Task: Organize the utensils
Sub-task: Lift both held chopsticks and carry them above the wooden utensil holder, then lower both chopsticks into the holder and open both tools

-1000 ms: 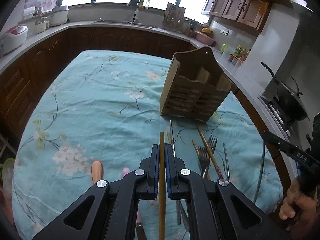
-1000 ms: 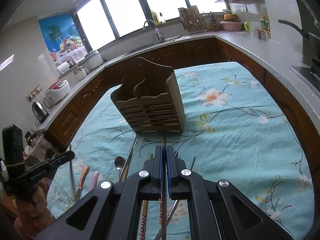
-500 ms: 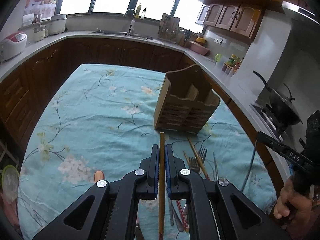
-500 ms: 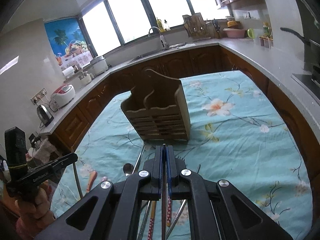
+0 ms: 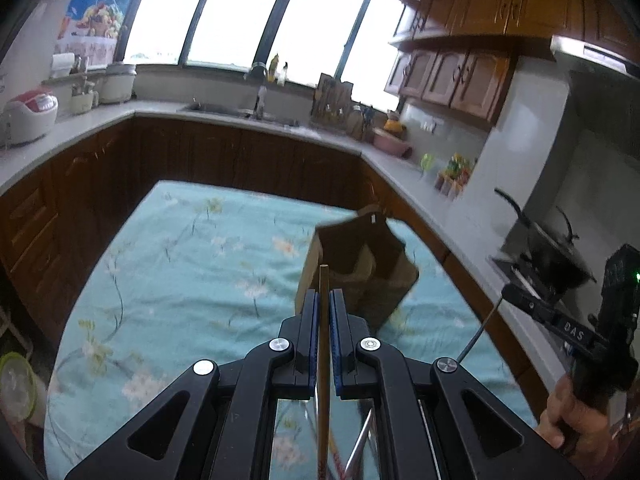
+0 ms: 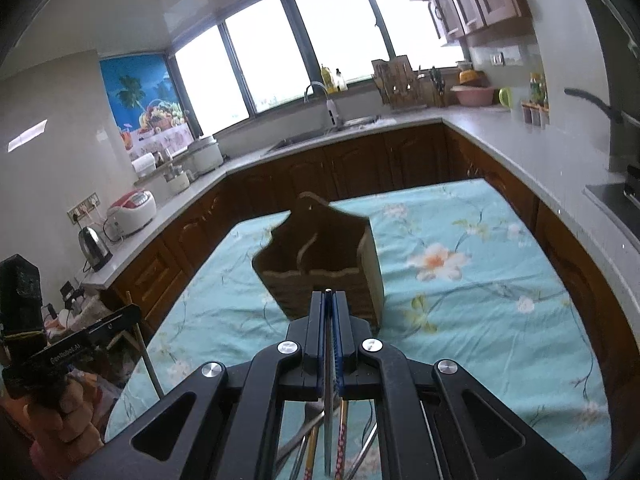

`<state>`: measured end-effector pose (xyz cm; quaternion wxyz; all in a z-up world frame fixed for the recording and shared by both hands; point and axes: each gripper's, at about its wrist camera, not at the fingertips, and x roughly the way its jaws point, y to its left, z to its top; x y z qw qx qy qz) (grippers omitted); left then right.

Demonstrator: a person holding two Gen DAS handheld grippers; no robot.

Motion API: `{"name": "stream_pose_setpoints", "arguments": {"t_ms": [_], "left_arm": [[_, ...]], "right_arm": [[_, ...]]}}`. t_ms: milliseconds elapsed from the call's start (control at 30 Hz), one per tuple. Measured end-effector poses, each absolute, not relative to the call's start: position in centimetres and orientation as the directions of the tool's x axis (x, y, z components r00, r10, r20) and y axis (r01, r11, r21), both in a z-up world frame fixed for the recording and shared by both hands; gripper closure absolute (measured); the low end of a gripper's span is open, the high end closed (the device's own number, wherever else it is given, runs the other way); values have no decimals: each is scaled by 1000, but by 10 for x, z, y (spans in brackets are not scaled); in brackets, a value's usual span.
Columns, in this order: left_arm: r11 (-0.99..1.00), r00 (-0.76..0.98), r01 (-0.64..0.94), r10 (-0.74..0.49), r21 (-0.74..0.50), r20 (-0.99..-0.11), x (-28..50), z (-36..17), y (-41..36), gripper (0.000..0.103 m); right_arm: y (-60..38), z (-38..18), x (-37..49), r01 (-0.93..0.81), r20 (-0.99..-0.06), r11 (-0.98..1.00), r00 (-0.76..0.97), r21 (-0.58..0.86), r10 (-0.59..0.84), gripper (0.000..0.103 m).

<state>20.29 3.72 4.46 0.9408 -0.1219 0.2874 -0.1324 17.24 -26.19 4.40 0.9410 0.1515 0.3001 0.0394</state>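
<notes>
Left gripper (image 5: 324, 300): black two-finger tool with blue pads was found clamped on a slender wooden chopstick (image 5: 323, 360), tip projecting forward, presumably so it could be steered into a slot.
Right gripper (image 6: 330, 302): was found closed on a thin metal utensil handle (image 6: 328, 420), gripped mid-length, judged for control on insertion.
Holder: brown slatted wooden utensil caddy (image 6: 320, 272) was seen upright on the floral turquoise tablecloth (image 6: 460, 320), ahead of both grippers, compartments facing up.
Loose utensils: remaining cutlery and chopsticks (image 6: 312, 440) were noted lying on the cloth below the right gripper, not yet sorted.
</notes>
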Motion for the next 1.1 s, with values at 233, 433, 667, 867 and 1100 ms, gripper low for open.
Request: {"name": "stream_pose_setpoints", "arguments": {"t_ms": [233,433,667,867,1100], "left_arm": [[928,865,181,-308,-326,-396,227,65,34,99],[934,920,177,-269,-311,-284,252,78,25,99],[934,948,161,-236,-320,-213,285,54,10,99],[938,956,135,-208,-319,-206,310,22,-4,99],[939,961,99,-176,-330,-213,341,0,-23,99]], "right_arm": [[-270,73,193,19,-473,950,870,312,138,99],[-276,113,214,11,-372,957,922,291,103,100],[-281,141,243,20,-277,963,959,269,58,100],[-287,138,260,30,-259,964,965,264,41,100],[-294,123,276,43,-271,961,962,273,35,99]]}}
